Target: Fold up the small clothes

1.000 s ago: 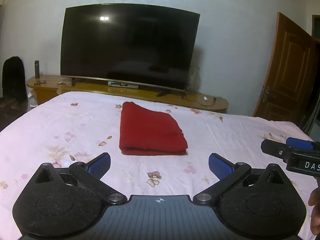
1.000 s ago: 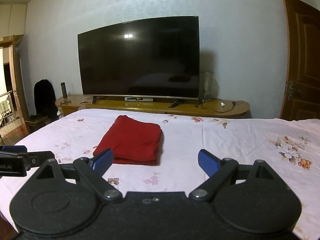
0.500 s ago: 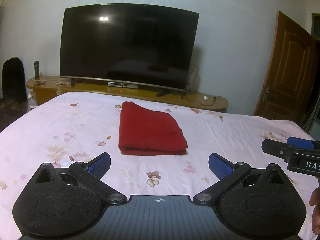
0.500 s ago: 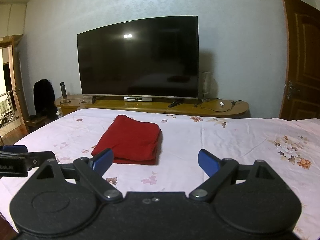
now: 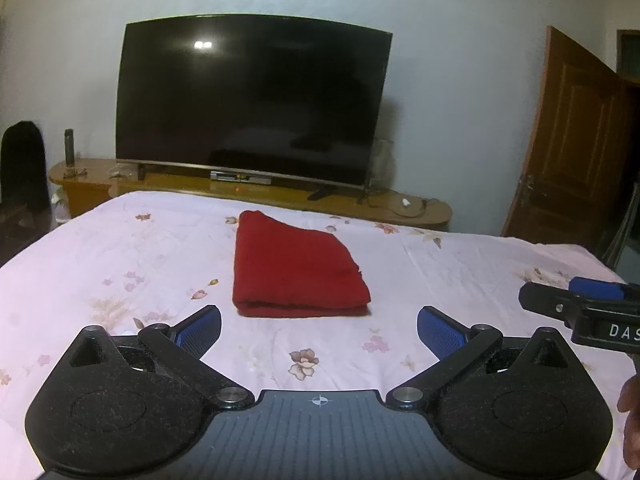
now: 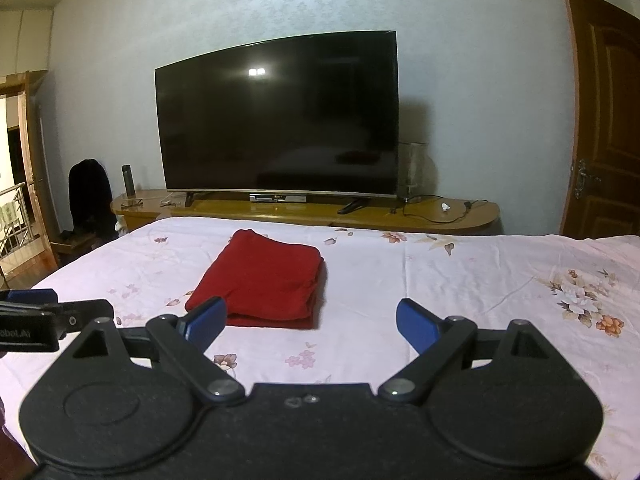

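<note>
A red garment (image 5: 296,268) lies folded into a neat rectangle on the pink flowered bedsheet (image 5: 120,264), past the middle of the bed. My left gripper (image 5: 319,326) hovers short of its near edge, open, blue pads wide apart with only sheet between them. In the right wrist view the same folded garment (image 6: 260,280) sits ahead and to the left. My right gripper (image 6: 310,322) is open too, holding nothing, its left pad just in front of the garment's near corner. Each gripper shows at the edge of the other's view.
A large dark television (image 6: 280,120) stands on a low wooden cabinet (image 6: 440,216) beyond the foot of the bed. A brown door (image 6: 608,120) is at the right. A black chair (image 6: 88,196) and a dark bottle (image 6: 128,180) stand at the left.
</note>
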Tool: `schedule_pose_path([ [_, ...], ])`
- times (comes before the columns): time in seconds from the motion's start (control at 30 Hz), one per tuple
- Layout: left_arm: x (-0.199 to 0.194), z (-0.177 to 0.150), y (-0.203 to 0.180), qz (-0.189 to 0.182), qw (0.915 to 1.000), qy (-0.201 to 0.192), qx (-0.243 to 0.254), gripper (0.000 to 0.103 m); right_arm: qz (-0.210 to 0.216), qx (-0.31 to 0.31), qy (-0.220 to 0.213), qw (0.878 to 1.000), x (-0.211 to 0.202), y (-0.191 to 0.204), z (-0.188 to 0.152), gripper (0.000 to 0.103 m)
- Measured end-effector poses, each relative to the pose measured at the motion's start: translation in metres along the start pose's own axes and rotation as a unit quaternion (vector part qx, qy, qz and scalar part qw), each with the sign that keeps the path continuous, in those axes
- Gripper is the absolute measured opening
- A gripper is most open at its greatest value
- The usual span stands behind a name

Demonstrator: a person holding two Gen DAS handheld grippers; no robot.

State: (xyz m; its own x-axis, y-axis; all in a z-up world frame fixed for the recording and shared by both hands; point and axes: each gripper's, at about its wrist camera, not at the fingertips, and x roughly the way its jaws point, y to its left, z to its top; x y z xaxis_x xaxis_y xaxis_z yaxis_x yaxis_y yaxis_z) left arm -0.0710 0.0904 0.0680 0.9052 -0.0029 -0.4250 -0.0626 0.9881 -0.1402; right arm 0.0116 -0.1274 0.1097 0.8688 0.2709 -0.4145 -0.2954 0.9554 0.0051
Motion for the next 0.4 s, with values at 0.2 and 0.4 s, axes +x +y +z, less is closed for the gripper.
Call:
schedule_pose_path([
  [0.2, -0.0032, -0.0006, 0.0001, 0.007, 1.0, -0.006, 0.001, 0.103, 0.004, -0.003, 0.002, 1.0, 0.0002, 0.0, -0.0005, 0.092],
  [0.4, -0.0042, -0.0011, -0.0008, 0.004, 1.0, -0.009, 0.0, 0.103, 0.007, -0.006, 0.003, 1.0, 0.001, 0.0016, 0.0004, 0.092],
])
